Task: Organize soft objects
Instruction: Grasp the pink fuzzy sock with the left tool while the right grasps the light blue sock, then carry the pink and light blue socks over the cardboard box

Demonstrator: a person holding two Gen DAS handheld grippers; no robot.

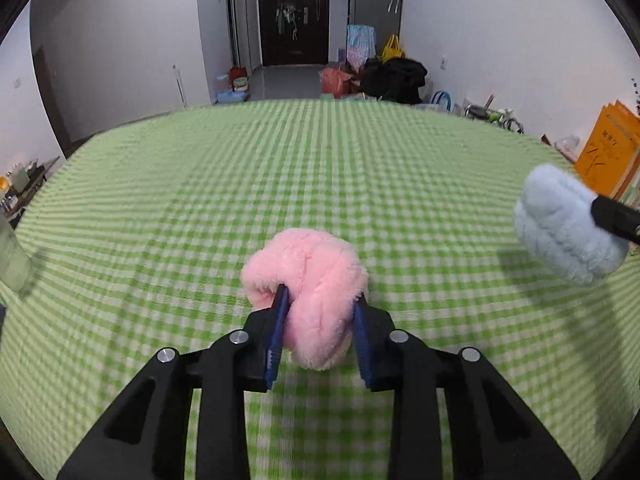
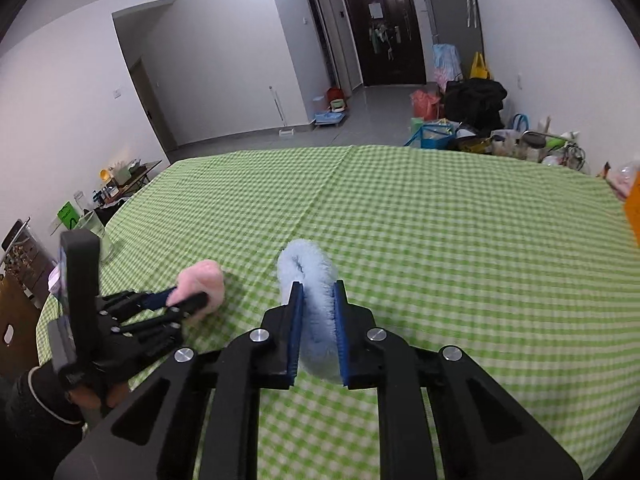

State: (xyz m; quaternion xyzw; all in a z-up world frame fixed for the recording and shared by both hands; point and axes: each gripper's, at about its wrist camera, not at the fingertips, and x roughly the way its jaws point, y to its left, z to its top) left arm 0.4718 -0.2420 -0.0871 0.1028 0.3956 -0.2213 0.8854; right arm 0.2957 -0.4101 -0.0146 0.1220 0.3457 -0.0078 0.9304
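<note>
Left wrist view: the left hand-held gripper has its blue pads pressed into the sides of a pink fluffy scrunchie, which bulges between them just above the green checked worktop. Off to the right, the right hand-held gripper is nearly closed on a pale blue fluffy scrunchie, squeezed narrow between its pads and arching forward past the fingertips. The two soft pieces sit well apart. Orange books stand at the worktop's right edge; a glass stands at its left.
</note>
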